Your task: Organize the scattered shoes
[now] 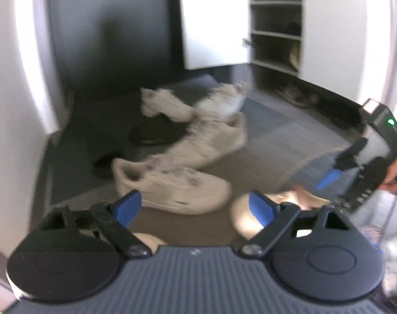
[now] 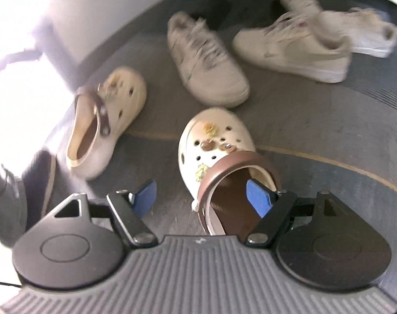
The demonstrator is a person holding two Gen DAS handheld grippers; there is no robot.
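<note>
- Shoe cabinet (image 1: pixel 276 21): stands open at the far edge of the floor, its door swung out; the shelves hold a few dim shapes, too blurred to name.
- Floor mat (image 2: pixel 316 120): grey, with a thin curved orange line; it carries all the scattered shoes.
- White sneakers (image 1: pixel 172 188): four or so lie strewn toward the far side of the mat, heels and toes pointing different ways; the nearest lies on its side just ahead of the left gripper. A small green mark shows on its side; no brand can be read.
- Near clog (image 2: pixel 214 141): cream, with a brown heel strap and small charms; it lies at the near edge of the mat, toe pointing away from the right gripper, long axis roughly in line with the fingers.
- Second clog (image 2: pixel 107 120): same kind, lying to the left of the first, apart from it, near the wall.
- Right gripper (image 2: pixel 203 196): jaws spread, nothing held; its right finger sits over the near clog's heel opening, its left finger outside the strap. It is judged the nearer hand, so the coming grip turns on closing across the strap side.
- Left gripper (image 1: pixel 195 206): jaws wide apart and empty, above bare mat.
</note>
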